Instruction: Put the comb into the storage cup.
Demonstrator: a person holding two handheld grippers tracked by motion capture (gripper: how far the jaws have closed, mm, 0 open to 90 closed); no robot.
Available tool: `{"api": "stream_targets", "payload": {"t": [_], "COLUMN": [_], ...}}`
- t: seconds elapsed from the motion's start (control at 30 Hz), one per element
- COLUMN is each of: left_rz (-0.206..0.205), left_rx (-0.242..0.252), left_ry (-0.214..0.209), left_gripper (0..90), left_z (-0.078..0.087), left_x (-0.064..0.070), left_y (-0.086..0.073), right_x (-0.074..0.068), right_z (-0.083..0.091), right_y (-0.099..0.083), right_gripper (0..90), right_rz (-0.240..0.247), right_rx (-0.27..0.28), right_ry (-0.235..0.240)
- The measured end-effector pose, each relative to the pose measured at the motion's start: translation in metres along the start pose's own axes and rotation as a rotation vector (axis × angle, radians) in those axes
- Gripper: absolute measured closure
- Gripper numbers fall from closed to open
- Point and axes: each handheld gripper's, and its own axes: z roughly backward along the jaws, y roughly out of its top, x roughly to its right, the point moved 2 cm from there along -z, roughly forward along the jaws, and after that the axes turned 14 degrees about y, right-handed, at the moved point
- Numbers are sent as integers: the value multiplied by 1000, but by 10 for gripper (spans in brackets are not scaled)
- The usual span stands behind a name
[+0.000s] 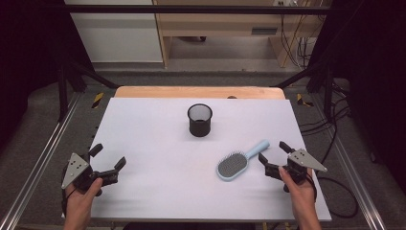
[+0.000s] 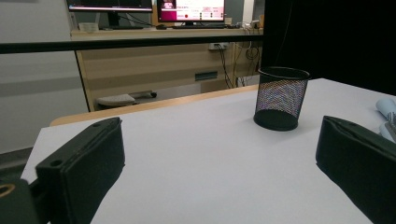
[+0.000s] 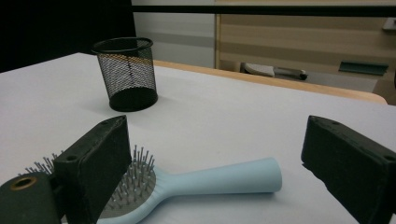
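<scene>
The white rectangular table top (image 1: pixel 158 158) lies mostly bare, with wide open room between the 2 grippers. The left gripper (image 1: pixel 108 160) sits by the near left edge, held in a hand (image 1: pixel 82 199), jaws spread wide and holding nothing. The right gripper (image 1: pixel 273 155) is near the right edge, jaws wide apart, just beside the handle of the pale blue plastic hairbrush (image 1: pixel 237 162), which lies flat, bristles up. The black wire-mesh cup (image 1: pixel 199 120) stands upright at the far centre; nothing is visible inside it.

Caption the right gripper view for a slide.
Open right gripper poised over the light blue hairbrush handle, black mesh cup upright beyond.
</scene>
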Motion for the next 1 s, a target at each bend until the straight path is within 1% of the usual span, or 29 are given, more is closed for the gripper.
{"api": "stream_targets", "payload": {"t": [0.03,0.17,0.27,0.33,0.37,0.43,0.5,0.53,0.57,0.6,0.63,0.67,0.7,0.73,0.77,0.8,0.83,0.87,0.9,0.93,0.97,1.0], "left_rz": [0,2,11,12,15,20,24,28,30,30,32,33,35,35,35,35,34,33,31,29,27,24], "left_rx": [0,1,-1,-7,-8,-12,-12,-13,-14,-14,-13,-14,-12,-12,-12,-12,-12,-12,-12,-12,-11,-11], "left_ry": [0,2,5,8,12,16,18,21,22,22,24,25,26,26,26,26,25,26,25,24,23,22], "left_gripper": [14,14,14,13,14,14,14,15,15,16,16,16,16,16,17,17,17,17,17,17,17,17], "left_z": [0,0,-1,-1,0,0,0,1,1,1,1,1,1,1,1,1,1,1,1,1,1,1], "left_x": [0,1,1,0,-1,-2,-2,-3,-4,-4,-4,-4,-5,-5,-4,-4,-4,-4,-4,-3,-3,-2], "left_y": [0,0,0,-1,-1,-2,-2,-2,-2,-2,-2,-2,-2,-2,-2,-2,-2,-2,-2,-2,-2,-2], "right_x": [0,2,2,1,-1,-2,-3,-3,-3,-3,-3,-2,-2,-2,0,0,1,4,4,5,6,6], "right_z": [0,1,1,1,0,-4,-6,-11,-13,-13,-15,-20,-21,-21,-25,-25,-26,-30,-30,-34,-37,-37], "right_y": [0,-1,-1,-2,-1,0,1,8,13,13,18,29,34,34,46,46,52,63,63,73,77,77], "right_gripper": [83,69,68,65,62,58,58,60,69,69,87,122,155,155,229,229,267,352,352,445,475,475], "right_rz": [0,-30,-37,-30,-36,-23,-29,-55,-63,-63,-61,-40,-34,-34,-26,-26,-24,-16,-16,-3,5,5], "right_rx": [0,-4,-12,-36,-38,-73,-84,-99,-96,-96,-99,-118,-120,-120,-119,-119,-128,-152,-152,-174,-188,-188], "right_ry": [0,-19,-25,-43,-49,-60,-69,-75,-73,-73,-69,-81,-79,-79,-74,-74,-80,-81,-81,-85,-82,-82]}}
